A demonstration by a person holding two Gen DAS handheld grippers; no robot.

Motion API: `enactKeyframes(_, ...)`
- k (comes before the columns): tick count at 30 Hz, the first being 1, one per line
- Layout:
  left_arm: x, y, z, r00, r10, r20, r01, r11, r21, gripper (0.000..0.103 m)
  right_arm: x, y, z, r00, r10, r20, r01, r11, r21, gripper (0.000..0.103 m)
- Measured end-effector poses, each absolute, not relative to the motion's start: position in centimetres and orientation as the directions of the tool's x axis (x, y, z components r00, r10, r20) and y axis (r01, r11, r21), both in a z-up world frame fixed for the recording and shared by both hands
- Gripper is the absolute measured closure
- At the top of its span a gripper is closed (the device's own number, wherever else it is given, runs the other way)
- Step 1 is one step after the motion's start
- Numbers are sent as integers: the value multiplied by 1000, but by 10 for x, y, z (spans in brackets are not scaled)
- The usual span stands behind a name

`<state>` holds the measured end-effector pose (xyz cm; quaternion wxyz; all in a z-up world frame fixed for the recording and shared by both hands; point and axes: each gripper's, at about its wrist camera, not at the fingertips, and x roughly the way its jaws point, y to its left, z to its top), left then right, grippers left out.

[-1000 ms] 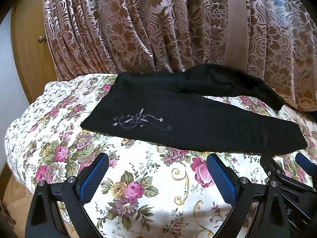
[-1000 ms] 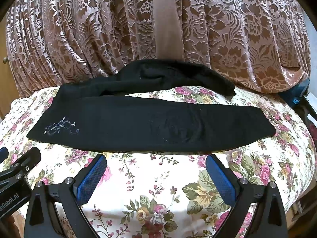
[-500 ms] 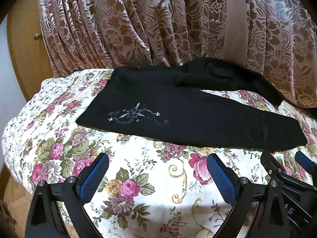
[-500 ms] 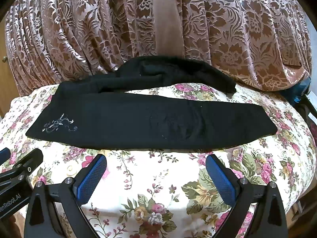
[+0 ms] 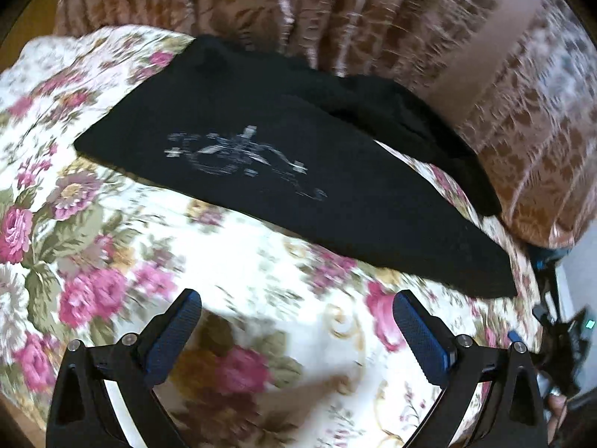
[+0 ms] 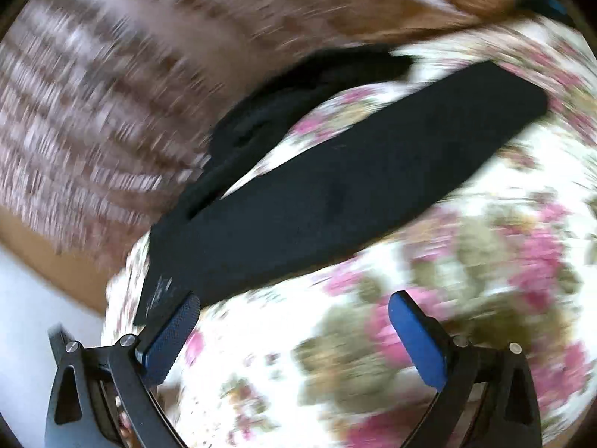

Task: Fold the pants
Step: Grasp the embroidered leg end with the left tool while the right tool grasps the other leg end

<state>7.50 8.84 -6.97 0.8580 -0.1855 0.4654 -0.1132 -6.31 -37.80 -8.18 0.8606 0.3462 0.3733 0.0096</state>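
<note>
Black pants (image 5: 283,171) lie flat across a floral bedspread (image 5: 261,268), with a pale embroidered motif (image 5: 242,153) near the end on the left. One leg trails back toward the curtain. My left gripper (image 5: 294,317) is open and empty, hovering over the bedspread just short of the pants' near edge. In the right wrist view the pants (image 6: 335,194) run diagonally, and my right gripper (image 6: 291,317) is open and empty, its left fingertip (image 6: 183,317) by the embroidered end. Both views are motion-blurred.
A brown patterned curtain (image 5: 373,30) hangs right behind the bed. The bedspread drops off at the left edge (image 6: 115,298), with wood (image 6: 44,257) and a white surface (image 6: 26,310) beyond. Dark gear (image 5: 559,336) sits off the bed's right side.
Both grippers have swung and tilted quickly; the left view now sits closer to the embroidered end, the right view has rotated so the pants run diagonally. The pants have not moved.
</note>
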Motion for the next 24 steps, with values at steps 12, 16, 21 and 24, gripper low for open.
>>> enactKeyframes(12,124,187,-85,579,-330,-745,-225,814,-536,14,-31,-511,-144,754,213,-621,467,491,735,50)
enactKeyframes(16,137,217,-96,586,-336,-738,-308,750,-586,23,-6,-515,-163,745,207,-634,482,490,726,63)
enactKeyframes(21,159,228,-106,580,-330,-745,-374,704,-604,32,11,-521,-174,750,197,-632,490,478,729,74)
enactKeyframes(24,171,226,-112,565,-337,-753,-393,693,-605,48,15,-521,-176,742,191,-643,495,490,718,78)
